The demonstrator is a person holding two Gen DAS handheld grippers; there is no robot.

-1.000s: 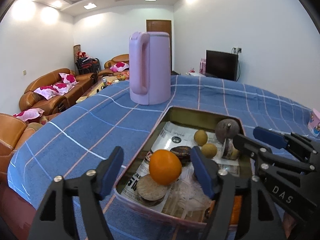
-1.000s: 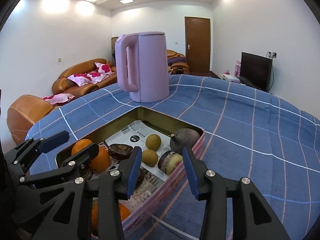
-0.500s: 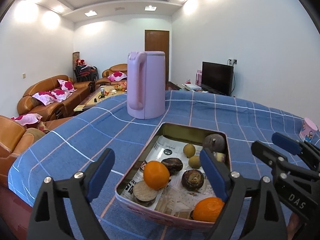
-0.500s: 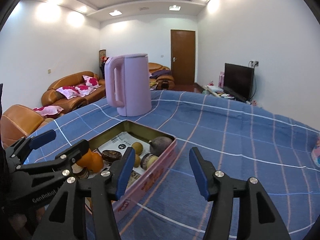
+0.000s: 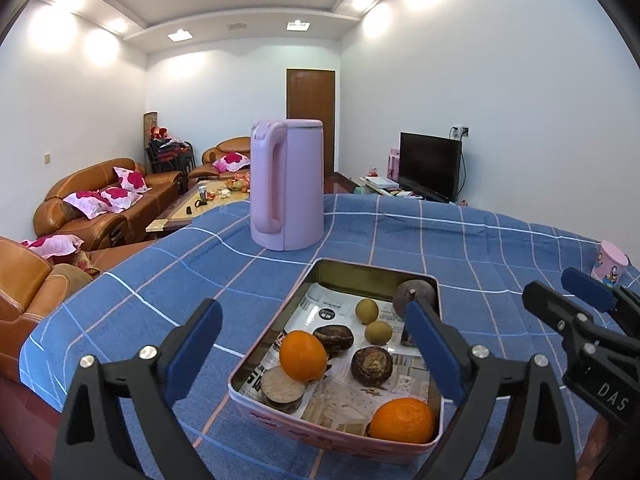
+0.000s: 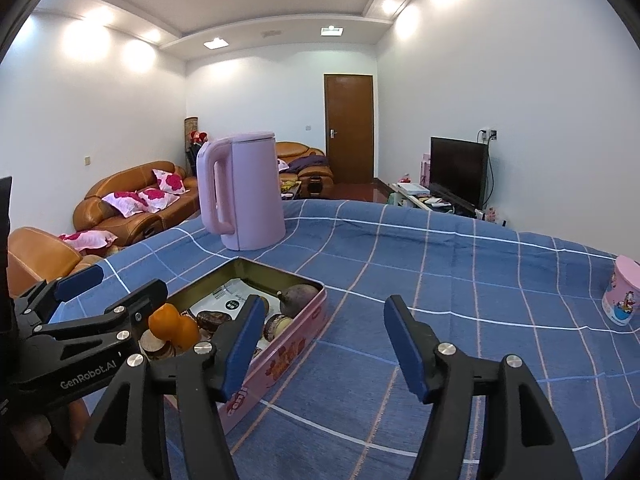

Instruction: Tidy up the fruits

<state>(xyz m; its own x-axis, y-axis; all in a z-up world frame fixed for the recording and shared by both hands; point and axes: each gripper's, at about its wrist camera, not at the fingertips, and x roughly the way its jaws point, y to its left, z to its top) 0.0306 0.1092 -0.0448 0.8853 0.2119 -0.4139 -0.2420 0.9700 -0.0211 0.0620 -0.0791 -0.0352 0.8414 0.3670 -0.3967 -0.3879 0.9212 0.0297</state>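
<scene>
Both grippers opening and empty; fruits lie in the tin (image 5: 276, 344), its long axis running away, directly ahead of the left gripper (image 5: 314, 344), left of the right gripper (image 6: 326, 342), so left is nearer

Both grippers backed off the tin (image 5: 280, 364) — jaws opening.

Recessed ceiling lights (image 5: 298, 25) flood the room evenly, throwing bright glare patches high on the white walls (image 6: 86, 42). My fisheye views bend the walls and blue tablecloth (image 5: 460, 240) into curves, with black vignetting in every corner. Focus is sharp from my gripper fingers (image 5: 192, 350) to the far door (image 6: 349, 128); no motion blur. Shadows are soft and short inside the tin (image 5: 340, 276). The TV (image 6: 458, 170) stays dark.
</scene>
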